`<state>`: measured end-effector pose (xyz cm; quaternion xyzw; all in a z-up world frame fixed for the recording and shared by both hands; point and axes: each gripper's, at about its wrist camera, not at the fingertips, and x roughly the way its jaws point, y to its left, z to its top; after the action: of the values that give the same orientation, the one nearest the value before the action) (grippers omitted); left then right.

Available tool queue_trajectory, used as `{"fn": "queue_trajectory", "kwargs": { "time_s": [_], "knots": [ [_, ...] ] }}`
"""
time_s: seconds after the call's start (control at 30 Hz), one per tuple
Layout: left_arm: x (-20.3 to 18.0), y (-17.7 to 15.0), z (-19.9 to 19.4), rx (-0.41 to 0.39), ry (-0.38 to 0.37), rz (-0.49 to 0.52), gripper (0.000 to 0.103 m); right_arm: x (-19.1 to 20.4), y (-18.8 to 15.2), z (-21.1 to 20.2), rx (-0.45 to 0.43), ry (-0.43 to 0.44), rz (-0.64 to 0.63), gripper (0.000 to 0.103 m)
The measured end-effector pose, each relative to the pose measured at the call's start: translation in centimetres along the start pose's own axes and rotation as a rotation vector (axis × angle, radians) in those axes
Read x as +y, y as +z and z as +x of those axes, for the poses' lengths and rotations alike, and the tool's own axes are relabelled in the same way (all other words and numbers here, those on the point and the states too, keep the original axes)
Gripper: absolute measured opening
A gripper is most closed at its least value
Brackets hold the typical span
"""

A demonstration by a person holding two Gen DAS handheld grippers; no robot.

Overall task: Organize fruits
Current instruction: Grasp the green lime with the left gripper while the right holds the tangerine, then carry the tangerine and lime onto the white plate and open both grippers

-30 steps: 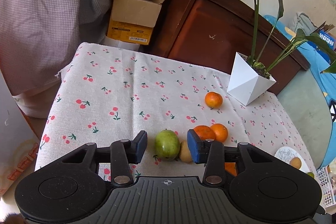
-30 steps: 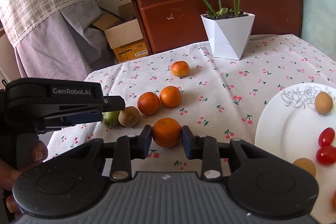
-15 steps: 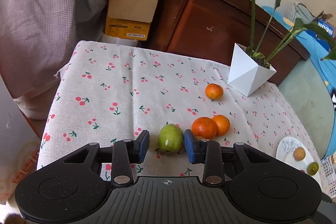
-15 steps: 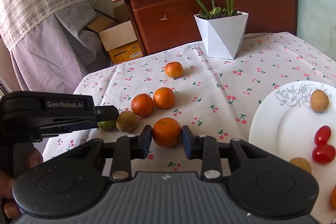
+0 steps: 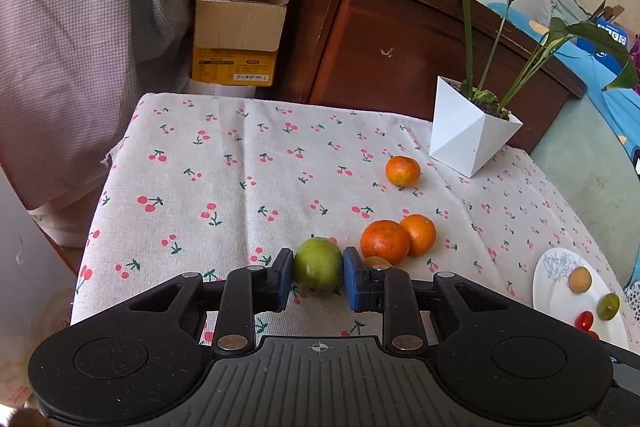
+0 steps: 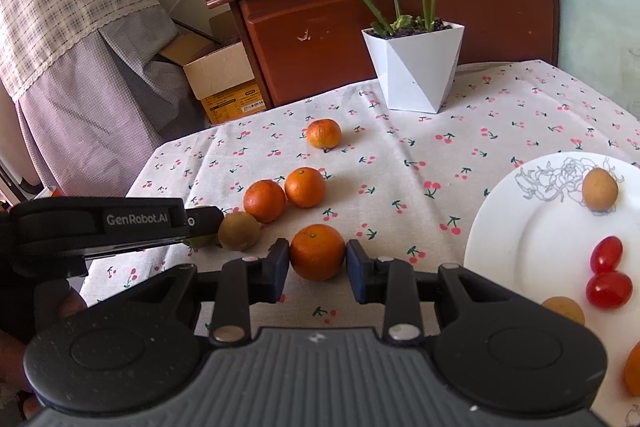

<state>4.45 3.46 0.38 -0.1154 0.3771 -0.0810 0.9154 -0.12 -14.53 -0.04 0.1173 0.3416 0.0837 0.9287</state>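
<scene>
The left gripper (image 5: 318,277) is clamped on the green fruit (image 5: 318,264), and the right gripper (image 6: 317,262) on an orange (image 6: 317,251), both left of the white plate (image 6: 532,235). Lift each straight up, keeping the squeeze gentle, then carry them plateward without nudging the kiwi (image 6: 239,230).

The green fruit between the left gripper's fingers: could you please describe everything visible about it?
The green fruit is roundish, smooth and matte yellow-green, with a small nub on top. It sits between the blue pads of the left gripper, both pressed against its sides. Behind it lies the cherry-print tablecloth; whether it is lifted cannot be told.
</scene>
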Motion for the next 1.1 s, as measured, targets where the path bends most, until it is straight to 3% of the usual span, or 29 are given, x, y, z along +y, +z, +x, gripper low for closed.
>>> {"fn": "queue_trajectory", "kwargs": {
  "time_s": [0.17,0.43,0.63,0.77,0.93,1.1],
  "knots": [
    [-0.6,0.5,-1.1,-0.04,-0.01,0.014,0.024,-0.2,0.3,-0.8,-0.018,0.003,0.007,0.031],
    [-3.6,1.1,-3.3,-0.08,-0.086,0.066,0.024,-1.5,1.5,-3.8,-0.083,-0.007,0.034,0.031],
    [-7.0,0.4,-4.6,-0.05,-0.146,0.173,0.024,-3.7,2.1,-7.4,-0.123,-0.041,0.087,0.031],
    [-9.4,-0.2,-5.0,-0.001,-0.225,0.275,0.024,-5.9,2.1,-9.7,-0.112,-0.073,0.124,0.031],
    [-12.3,-0.8,-4.5,0.04,-0.299,0.379,0.024,-10.3,1.9,-12.2,-0.102,-0.117,0.256,0.031],
    [-14.4,-2.0,-2.8,0.079,-0.339,0.384,0.024,-14.0,0.7,-12.8,-0.09,-0.221,0.392,0.031]
  ]
}}
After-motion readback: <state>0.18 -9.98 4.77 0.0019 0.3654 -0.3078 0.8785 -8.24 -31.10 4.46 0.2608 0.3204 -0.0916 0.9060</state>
